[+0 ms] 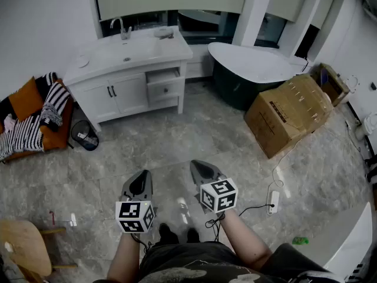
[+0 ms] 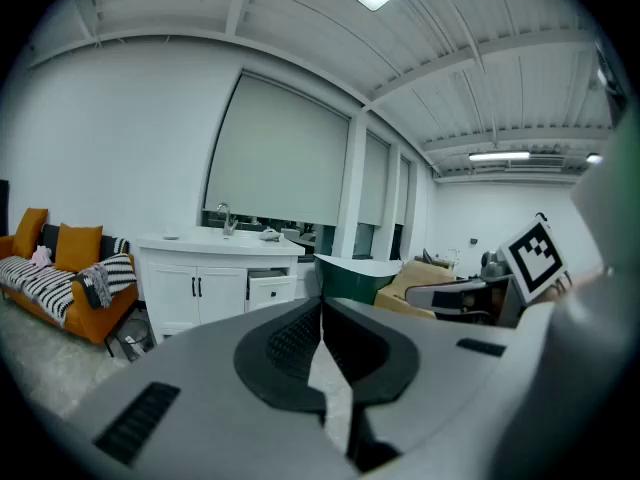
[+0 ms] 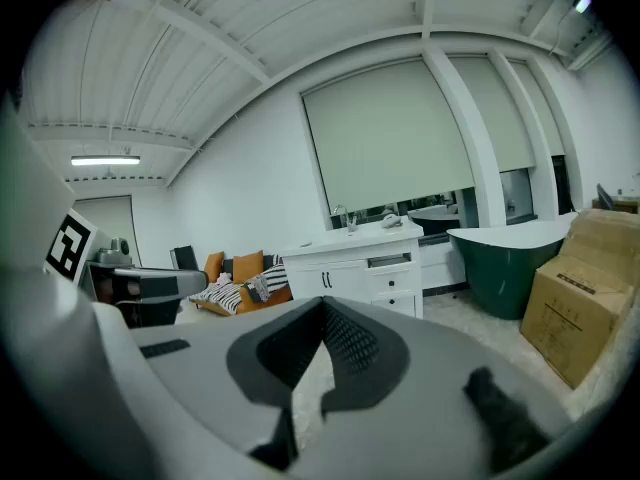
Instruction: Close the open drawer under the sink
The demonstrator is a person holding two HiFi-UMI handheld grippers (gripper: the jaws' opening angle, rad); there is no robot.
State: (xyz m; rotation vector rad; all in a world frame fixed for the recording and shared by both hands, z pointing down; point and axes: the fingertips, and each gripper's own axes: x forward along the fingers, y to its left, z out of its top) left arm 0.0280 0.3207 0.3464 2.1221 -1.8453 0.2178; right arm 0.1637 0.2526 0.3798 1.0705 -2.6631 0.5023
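My left tongs [image 1: 142,178] and right tongs [image 1: 203,170] are both pressed together at the tips, with nothing pinched between their dark ribbed pads. I hold them side by side, tilted a little downward over the grey veined marble floor [image 1: 177,134]. Their shells are smooth grey plastic.

Ahead, well apart from me, stands the white panelled vanity cabinet [image 1: 118,96]. The small white drawer [image 1: 163,75] is the top one in the cabinet's right-hand section. It is pulled partway out, so its front stands proud of the drawer below. The cabinet's glossy white bench [image 1: 100,61] carries a sunken basin, with a chrome tap [image 1: 122,28] at the back.

I judge the task barely begun: this is the approach, with open floor between me and the cabinet. Next I should walk up, set closed tips flat against the middle of the drawer front, and push straight in until it sits flush. The painted front looks hard and slick, so the tips could skid if I press off-centre.

Right of the cabinet lies a dark green bathtub with a white rim [image 1: 259,69], and further right a taped brown cardboard box [image 1: 288,114]. Left of the cabinet sits an orange sofa with striped cushions [image 1: 29,119].
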